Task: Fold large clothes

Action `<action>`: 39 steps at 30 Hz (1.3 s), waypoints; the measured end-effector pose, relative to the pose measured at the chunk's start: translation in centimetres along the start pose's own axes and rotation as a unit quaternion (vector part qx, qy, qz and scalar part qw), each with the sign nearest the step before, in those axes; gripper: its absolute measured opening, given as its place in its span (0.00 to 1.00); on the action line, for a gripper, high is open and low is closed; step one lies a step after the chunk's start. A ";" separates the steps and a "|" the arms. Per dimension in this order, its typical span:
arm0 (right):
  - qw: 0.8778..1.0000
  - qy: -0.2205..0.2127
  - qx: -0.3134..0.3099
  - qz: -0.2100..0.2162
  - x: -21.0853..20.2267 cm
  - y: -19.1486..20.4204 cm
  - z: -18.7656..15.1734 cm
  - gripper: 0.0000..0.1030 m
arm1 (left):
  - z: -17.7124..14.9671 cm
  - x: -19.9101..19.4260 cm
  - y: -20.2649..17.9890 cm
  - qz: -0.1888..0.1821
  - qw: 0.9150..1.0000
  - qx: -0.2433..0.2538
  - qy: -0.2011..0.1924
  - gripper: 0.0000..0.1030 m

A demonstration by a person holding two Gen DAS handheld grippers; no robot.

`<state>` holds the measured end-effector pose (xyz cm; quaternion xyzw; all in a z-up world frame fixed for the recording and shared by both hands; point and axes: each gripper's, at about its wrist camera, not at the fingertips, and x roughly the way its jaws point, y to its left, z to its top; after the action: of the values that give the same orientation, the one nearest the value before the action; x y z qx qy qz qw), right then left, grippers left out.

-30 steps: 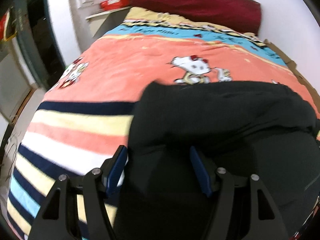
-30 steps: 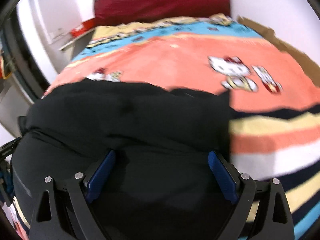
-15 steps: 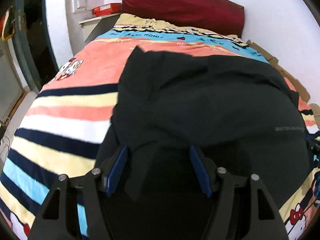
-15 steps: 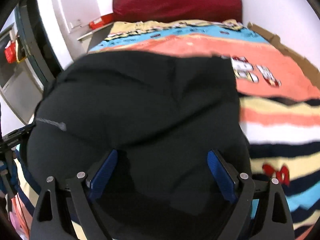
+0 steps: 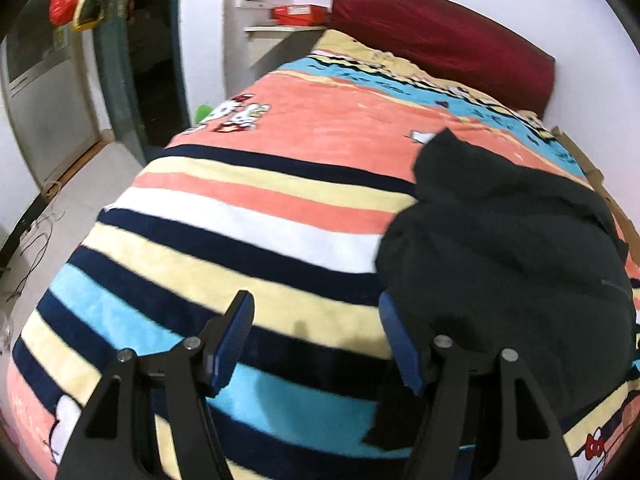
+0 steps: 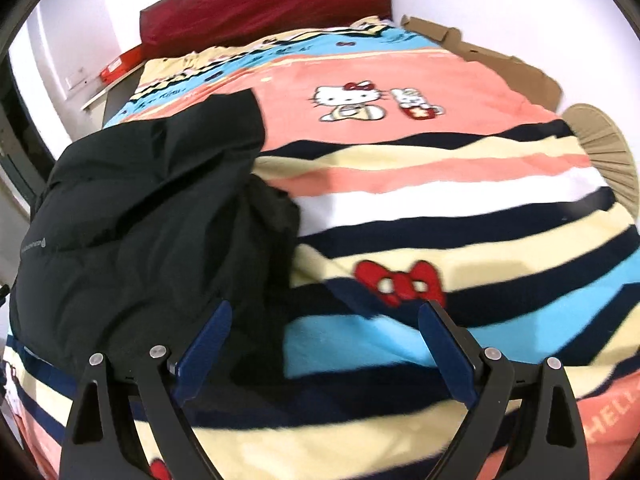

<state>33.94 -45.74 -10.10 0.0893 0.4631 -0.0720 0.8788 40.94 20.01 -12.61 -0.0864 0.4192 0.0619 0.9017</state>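
Note:
A large black garment (image 5: 504,252) lies bunched in a heap on the striped Hello Kitty blanket (image 5: 248,220); it fills the right side of the left wrist view and the left side of the right wrist view (image 6: 140,216). My left gripper (image 5: 316,340) is open and empty, just left of the garment's near edge. My right gripper (image 6: 324,344) is open and empty, just right of the garment's near edge, over the blanket (image 6: 460,184).
A dark red headboard (image 5: 440,36) stands at the far end of the bed. A shelf with a red box (image 5: 300,12) is at the far left. Brown cardboard (image 6: 500,64) and a tan fan (image 6: 604,148) lie at the bed's right edge. A doorway (image 5: 136,60) is left.
Both grippers were over the black garment and have drawn apart and back. The left one has swung left, the right one right, and both are now over the blanket beside the garment.

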 end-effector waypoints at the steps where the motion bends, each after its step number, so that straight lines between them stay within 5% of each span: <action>1: 1.000 -0.002 0.002 0.001 -0.2 0.0 -0.1 0.91 | -0.2 -0.3 0.6 -0.001 1.000 -0.008 -0.001 0.62; 6: 1.000 -0.013 0.009 0.018 -1.2 -0.2 -0.1 0.92 | -1.1 -1.6 1.5 -0.017 1.000 -0.019 -0.010 0.62; 19: 0.997 -0.032 -0.024 0.062 -2.2 2.7 -0.3 0.98 | -1.4 -2.4 -0.6 -0.144 0.989 -0.016 0.003 0.62; 27: 0.992 -0.004 0.015 0.126 0.9 3.4 1.2 1.00 | -0.1 1.9 -3.6 -0.242 0.968 -0.022 0.070 0.62; 32: 0.981 0.049 0.071 0.176 5.4 2.9 2.4 1.00 | 0.7 5.7 -4.4 -0.268 0.956 -0.041 0.111 0.62; 39: 0.955 0.142 0.095 0.242 11.6 3.4 2.0 0.99 | -0.1 10.4 -4.2 -0.333 0.923 -0.080 0.174 0.80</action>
<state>42.79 -43.43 -18.26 0.2916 0.5383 0.1127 0.7826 48.32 16.33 -20.16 -0.3025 0.5104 -0.2244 0.7731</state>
